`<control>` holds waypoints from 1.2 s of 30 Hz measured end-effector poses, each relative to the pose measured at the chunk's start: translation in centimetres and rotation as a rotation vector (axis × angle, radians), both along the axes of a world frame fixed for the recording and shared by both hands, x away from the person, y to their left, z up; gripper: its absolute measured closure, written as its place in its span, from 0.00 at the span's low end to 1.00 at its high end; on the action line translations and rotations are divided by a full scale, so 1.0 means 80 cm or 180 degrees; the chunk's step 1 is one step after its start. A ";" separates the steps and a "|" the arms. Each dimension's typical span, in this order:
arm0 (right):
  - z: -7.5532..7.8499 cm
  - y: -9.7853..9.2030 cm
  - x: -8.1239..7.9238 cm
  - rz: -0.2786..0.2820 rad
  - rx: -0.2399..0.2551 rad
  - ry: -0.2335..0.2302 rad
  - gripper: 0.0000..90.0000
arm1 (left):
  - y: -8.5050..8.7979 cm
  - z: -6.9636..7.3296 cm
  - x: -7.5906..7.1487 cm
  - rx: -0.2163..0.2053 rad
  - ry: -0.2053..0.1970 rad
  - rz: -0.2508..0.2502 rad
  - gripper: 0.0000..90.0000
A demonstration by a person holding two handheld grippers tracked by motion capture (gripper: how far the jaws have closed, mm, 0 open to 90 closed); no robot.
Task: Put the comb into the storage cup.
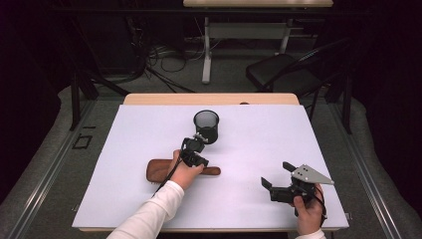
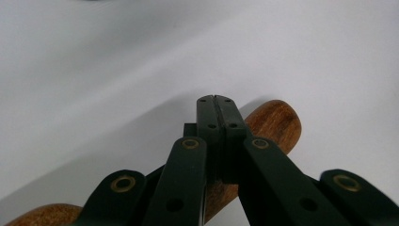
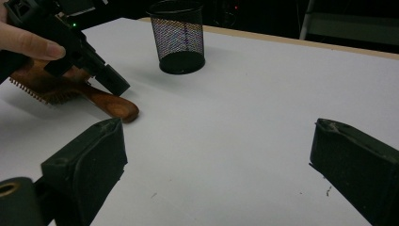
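A wooden hairbrush (image 1: 164, 171) is being lain flat at about seven o'clock from the black mesh pen cup (image 1: 206, 126), its handle being hovered over by the left gripper (image 2: 217, 100), jaws pressed together on nothing, apparently lining up for a pickup. The right gripper (image 1: 277, 175) is being held idle, jaws spread wide, at five o'clock on the white table (image 1: 259, 134), likely kept clear.
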State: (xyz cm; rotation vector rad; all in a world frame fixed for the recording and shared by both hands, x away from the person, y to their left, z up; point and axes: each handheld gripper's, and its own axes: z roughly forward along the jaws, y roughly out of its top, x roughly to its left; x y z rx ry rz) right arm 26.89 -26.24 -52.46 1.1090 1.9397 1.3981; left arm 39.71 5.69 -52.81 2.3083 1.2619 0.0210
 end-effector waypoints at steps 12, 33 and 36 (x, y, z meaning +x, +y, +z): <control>0.000 0.001 0.000 0.0004 0.0005 0.0013 0.04 | 0.008 -0.002 -0.033 -0.0030 -0.0047 -0.0180 1.00; 0.000 0.002 -0.001 0.0000 -0.0031 0.0009 0.04 | 0.050 -0.004 -0.096 0.0002 -0.0238 -0.0299 1.00; -0.001 0.002 -0.001 -0.0002 -0.0029 0.0009 0.04 | 0.057 -0.004 -0.102 0.0058 -0.0280 -0.0297 1.00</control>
